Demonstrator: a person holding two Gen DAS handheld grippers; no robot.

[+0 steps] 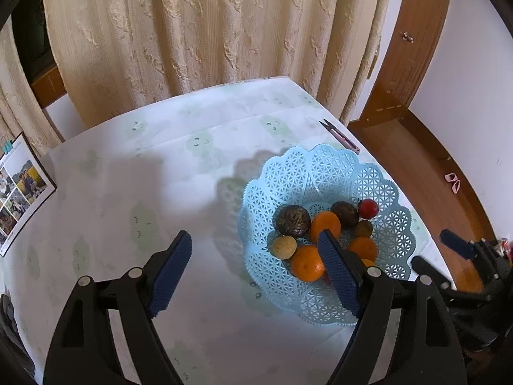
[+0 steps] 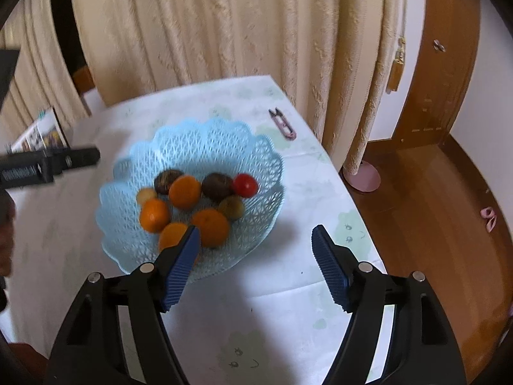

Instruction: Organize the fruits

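A light blue lattice basket (image 1: 320, 166) (image 2: 205, 141) stands on the white tablecloth. It holds several oranges (image 1: 325, 224) (image 2: 185, 191), two dark brown round fruits (image 1: 293, 220) (image 2: 217, 186), a red fruit (image 1: 368, 208) (image 2: 245, 184) and two small yellow-brown fruits (image 1: 282, 247) (image 2: 231, 207). My left gripper (image 1: 253, 237) hangs open and empty over the basket's left rim, its right finger above the oranges. My right gripper (image 2: 255, 231) stands open and empty over the basket's near right rim. Each gripper shows at the edge of the other's view.
Pink thread snips (image 1: 341, 136) (image 2: 283, 123) lie past the basket near the table's far right edge. A photo frame (image 1: 22, 189) (image 2: 41, 131) sits at the table's left. Cream curtains hang behind the table; wooden floor lies to the right.
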